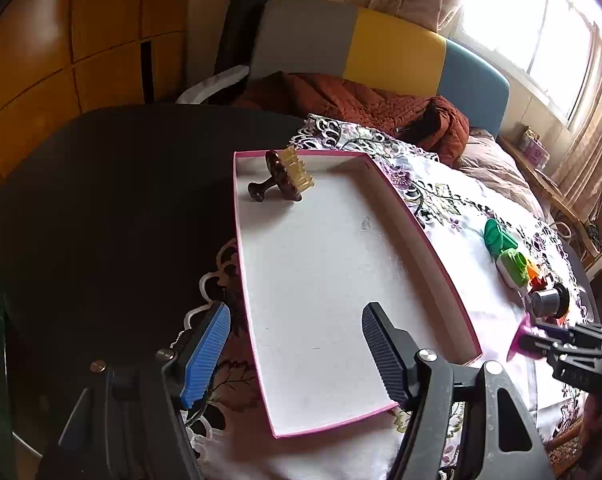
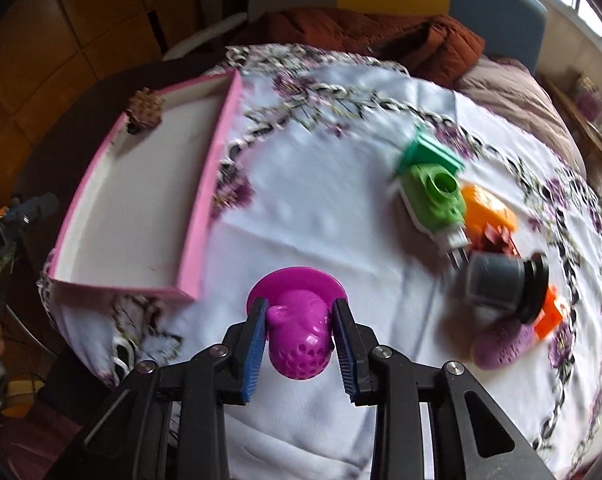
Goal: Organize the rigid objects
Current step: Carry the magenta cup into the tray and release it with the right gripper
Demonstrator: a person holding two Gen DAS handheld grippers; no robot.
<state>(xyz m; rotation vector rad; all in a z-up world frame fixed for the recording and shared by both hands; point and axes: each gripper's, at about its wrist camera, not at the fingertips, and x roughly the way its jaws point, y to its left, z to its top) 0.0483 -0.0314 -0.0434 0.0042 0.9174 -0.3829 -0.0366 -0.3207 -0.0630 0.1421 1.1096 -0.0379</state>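
— So, what did the left wrist view show?

— The left gripper point(image 1: 297, 354) hung over the near end of the pink tray point(image 1: 421, 236), its jaws spread with nothing between them. A brown massage brush point(image 1: 283, 178) lay in the tray's far left corner. The tray sat on a floral tablecloth point(image 1: 441, 192) over the dark round table point(image 1: 121, 200). Toward the cloth's right edge stood green pieces point(image 1: 505, 248) and a grey cylinder point(image 1: 549, 300).

— And the right wrist view?

— The right gripper point(image 2: 301, 340) was pinching a magenta perforated toy point(image 2: 299, 330) with a round flange, its 2 blue pads pressed on the toy's sides, just off the tray's near right corner. Whether the toy touched the cloth I could not tell. By the right edge, blurred, lay a green block point(image 2: 433, 196), an orange piece point(image 2: 489, 208) and a purple oval point(image 2: 505, 344).
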